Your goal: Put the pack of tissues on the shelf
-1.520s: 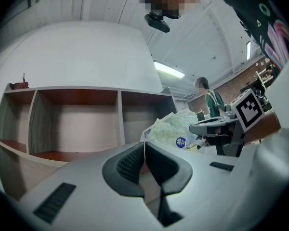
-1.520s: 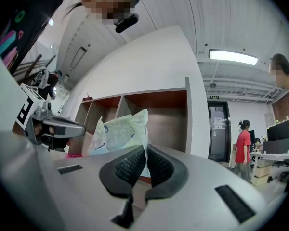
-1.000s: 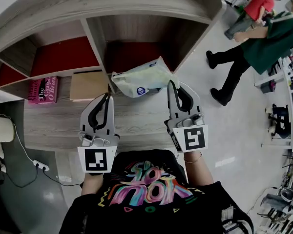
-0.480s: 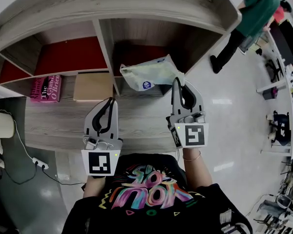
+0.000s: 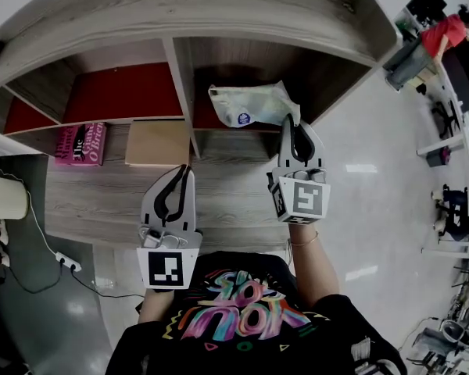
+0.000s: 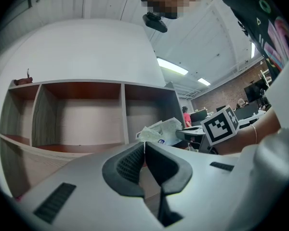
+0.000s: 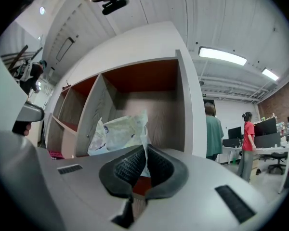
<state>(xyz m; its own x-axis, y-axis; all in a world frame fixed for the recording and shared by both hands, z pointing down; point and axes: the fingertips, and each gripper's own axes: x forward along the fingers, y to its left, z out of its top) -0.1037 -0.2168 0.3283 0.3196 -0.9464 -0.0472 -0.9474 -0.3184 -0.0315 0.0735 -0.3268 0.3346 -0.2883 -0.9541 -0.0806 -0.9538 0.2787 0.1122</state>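
Right gripper view: right gripper (image 7: 144,152) pinches only the pack's (image 7: 116,131) thin edge at the shelf's (image 5: 219,6) right compartment mouth, left gripper (image 5: 184,170) closed on nothing, so the pack could slip free or snag the divider (image 5: 184,84).

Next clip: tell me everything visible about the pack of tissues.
The pack of tissues is a soft, crinkled, pale green-white plastic pack with a small round blue mark. The right gripper is shut on the wrapper's thin edge flap and holds the pack lengthwise across the mouth of the shelf's right-hand compartment. Whether its underside rests on the shelf board cannot be told. Nothing else touches it.
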